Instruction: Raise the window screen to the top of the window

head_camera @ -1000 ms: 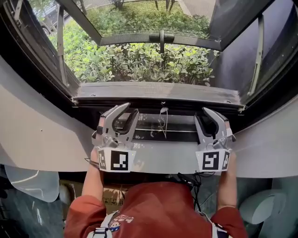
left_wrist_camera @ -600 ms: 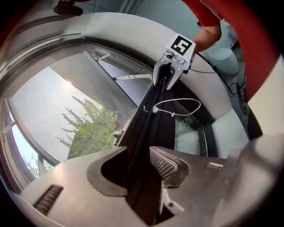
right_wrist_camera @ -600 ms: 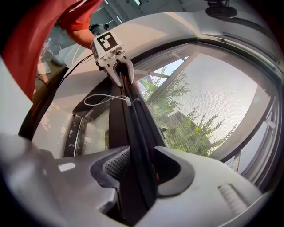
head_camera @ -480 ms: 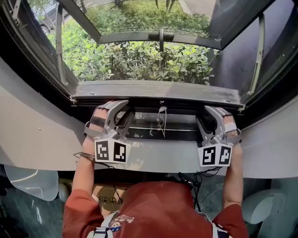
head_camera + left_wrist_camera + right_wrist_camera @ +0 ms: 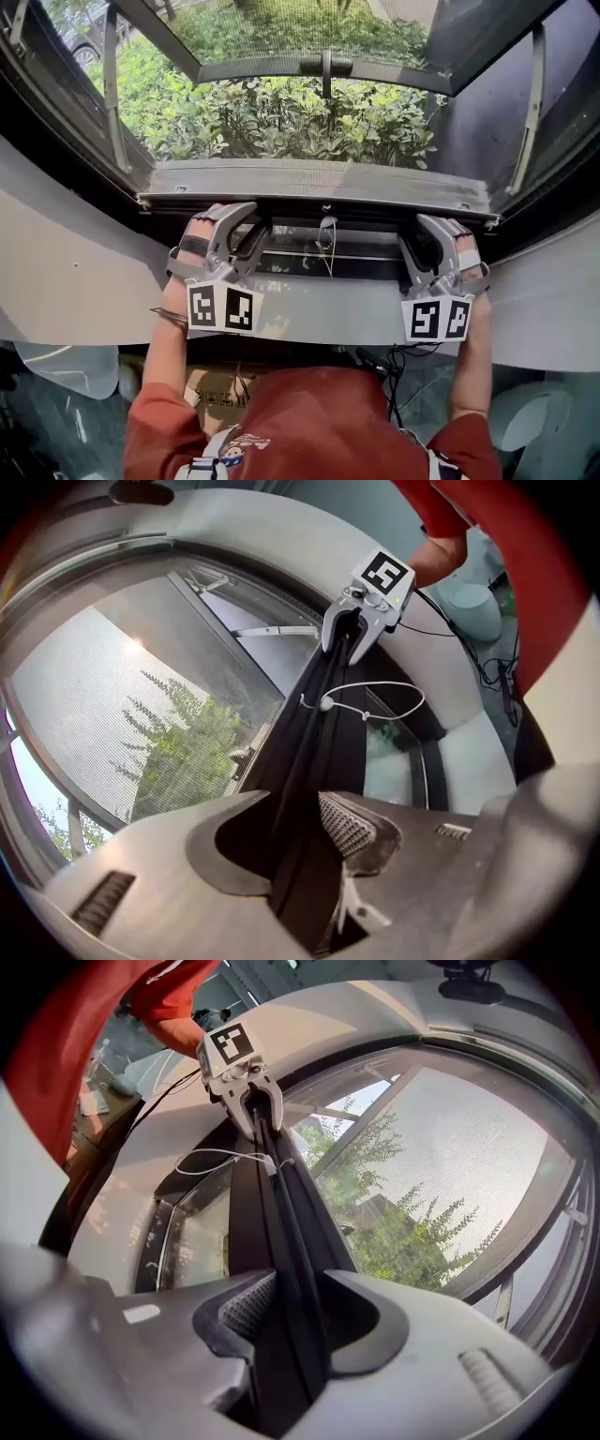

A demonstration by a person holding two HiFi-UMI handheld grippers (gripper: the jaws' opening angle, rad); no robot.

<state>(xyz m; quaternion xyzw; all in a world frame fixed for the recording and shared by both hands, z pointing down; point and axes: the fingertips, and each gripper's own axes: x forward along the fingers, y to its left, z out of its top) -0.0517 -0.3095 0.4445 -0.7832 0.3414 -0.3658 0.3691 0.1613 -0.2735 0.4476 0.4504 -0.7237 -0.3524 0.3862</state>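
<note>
The window screen's dark bottom bar (image 5: 319, 204) runs across the low part of the window, with grey mesh (image 5: 112, 705) (image 5: 469, 1147) beyond it. My left gripper (image 5: 253, 219) straddles the bar (image 5: 309, 761) near its left end. Its jaws are opening, and the pads stand beside the bar without clearly pressing on it. My right gripper (image 5: 418, 231) straddles the bar (image 5: 281, 1241) near the right end. Its jaws are closing, with the bar between them. A white pull cord (image 5: 325, 227) hangs from the bar's middle. Each gripper view shows the other gripper (image 5: 347, 649) (image 5: 258, 1124) farther along the bar.
A white curved window surround (image 5: 75, 262) frames the opening. The outer sash with its handle (image 5: 325, 67) is pushed outward on metal stays (image 5: 111, 103) (image 5: 527, 103). Green bushes (image 5: 281, 122) lie outside. Below me are a cardboard box (image 5: 220, 389) and black cables (image 5: 384, 361).
Both grippers have rolled so their marker cubes face the camera and have settled onto the bar, with their jaws set wider. The bar itself has not visibly risen.
</note>
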